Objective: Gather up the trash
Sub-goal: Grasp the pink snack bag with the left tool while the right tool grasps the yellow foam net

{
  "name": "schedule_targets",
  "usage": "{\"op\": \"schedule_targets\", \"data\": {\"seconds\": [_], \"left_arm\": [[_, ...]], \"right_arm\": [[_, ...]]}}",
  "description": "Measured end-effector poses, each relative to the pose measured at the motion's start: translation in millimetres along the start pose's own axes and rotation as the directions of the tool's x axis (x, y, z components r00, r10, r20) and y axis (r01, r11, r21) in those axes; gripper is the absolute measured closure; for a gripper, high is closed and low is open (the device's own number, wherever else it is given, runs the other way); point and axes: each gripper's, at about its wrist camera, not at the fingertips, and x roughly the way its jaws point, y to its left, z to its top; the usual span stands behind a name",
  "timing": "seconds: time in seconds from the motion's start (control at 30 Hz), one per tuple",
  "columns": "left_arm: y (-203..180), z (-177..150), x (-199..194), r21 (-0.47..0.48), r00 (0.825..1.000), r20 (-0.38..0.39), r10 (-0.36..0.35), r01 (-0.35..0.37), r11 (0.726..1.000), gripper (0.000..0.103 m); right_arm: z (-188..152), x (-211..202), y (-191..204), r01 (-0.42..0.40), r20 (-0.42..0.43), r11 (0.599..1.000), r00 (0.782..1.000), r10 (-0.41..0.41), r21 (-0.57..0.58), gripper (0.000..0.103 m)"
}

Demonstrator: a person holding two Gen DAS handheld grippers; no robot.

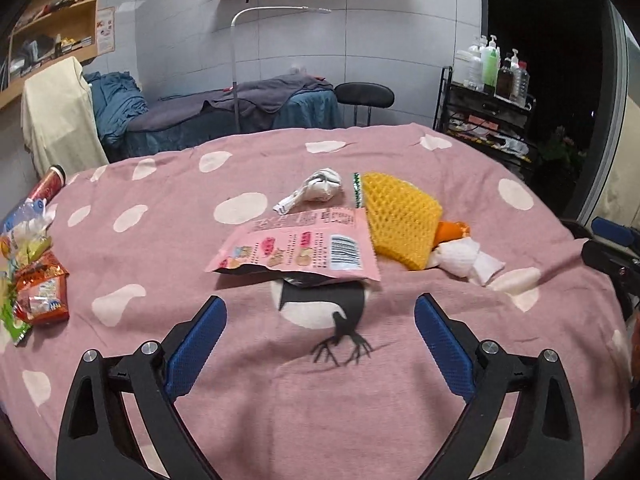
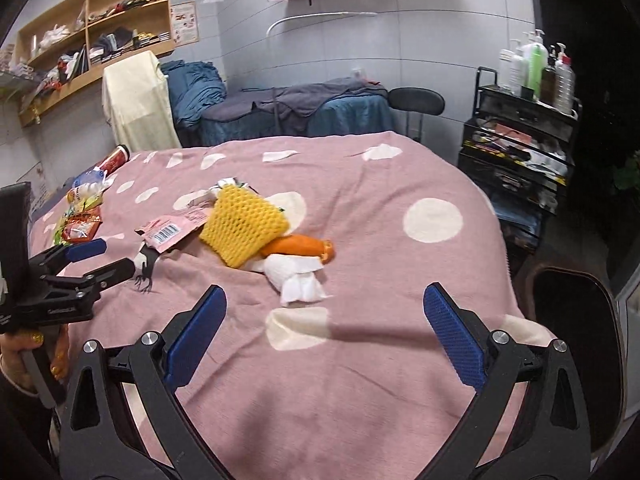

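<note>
Trash pile mid-cloth, both grippers empty and wide open, nothing picked yet.

Left to right: snack packets [image 1: 38,296] at the left edge of the pink cloth [image 1: 160,248]; pink wrapper [image 1: 296,250], yellow foam net [image 1: 400,222], orange wrapper [image 1: 450,232], white tissue wad [image 1: 464,258] clustered centre. Left gripper [image 1: 320,332] sits just short of the pink wrapper; likely the next grab. Slide one pad under its raised near edge, pinch only the wrapper, not the cloth. Right gripper [image 2: 324,328] faces the tissue wad.
</note>
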Motion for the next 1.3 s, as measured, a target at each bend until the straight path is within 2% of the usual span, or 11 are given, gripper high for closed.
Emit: {"op": "schedule_targets", "data": {"seconds": [0.23, 0.33, 0.43, 0.57, 0.6, 0.67, 0.73, 0.87, 1.0, 1.23, 1.3], "left_arm": [[-27, 13, 15, 0.177, 0.997, -0.014, 0.072, -0.068, 0.982, 0.011], [-42, 19, 31, 0.242, 0.987, -0.024, 0.162, -0.151, 0.958, 0.012], [-46, 26, 50, 0.265, 0.971, -0.062, 0.230, -0.206, 0.942, 0.020], [-45, 29, 71, 0.263, 0.958, -0.127, 0.258, -0.218, 0.940, 0.030], [-43, 29, 75, 0.264, 0.954, -0.135, 0.266, -0.224, 0.938, 0.038], [-39, 28, 75, 0.237, 0.959, -0.138, 0.248, -0.211, 0.948, 0.048], [-33, 28, 72, 0.207, 0.959, -0.128, 0.255, -0.225, 0.952, 0.069], [-12, 32, 60, 0.103, 0.967, -0.108, 0.229, -0.219, 0.970, 0.087], [13, 33, 49, -0.024, 0.983, -0.093, 0.161, -0.164, 0.986, 0.091], [46, 30, 9, -0.198, 0.996, -0.006, 0.091, -0.090, 0.976, 0.095], [48, 29, 1, -0.225, 0.997, 0.016, 0.071, -0.065, 0.972, 0.096]], "right_arm": [[0, 13, 11, -0.015, -0.037, 1.000, 0.999, 0.015, 0.004, 0.006], [1, 15, 12, -0.014, -0.042, 1.000, 0.999, 0.014, 0.000, 0.006], [0, 15, 13, -0.011, -0.042, 1.000, 0.999, 0.011, -0.002, 0.006], [1, 18, 12, -0.007, -0.052, 1.000, 0.999, 0.007, 0.000, 0.006], [3, 19, 12, -0.009, -0.052, 1.000, 0.999, 0.009, 0.002, 0.006], [5, 21, 13, -0.010, -0.051, 1.000, 0.999, 0.010, 0.001, 0.006], [9, 23, 16, -0.016, -0.048, 1.000, 0.999, 0.015, -0.011, 0.006], [20, 32, 22, -0.033, -0.041, 0.999, 0.999, 0.032, -0.030, 0.006], [34, 49, 22, -0.094, -0.062, 0.996, 0.994, 0.094, 0.004, 0.006], [57, 85, 36, -0.142, -0.100, 0.990, 0.985, 0.140, -0.017, 0.006], [61, 98, 41, -0.157, -0.130, 0.987, 0.980, 0.153, -0.021, 0.009]]}}
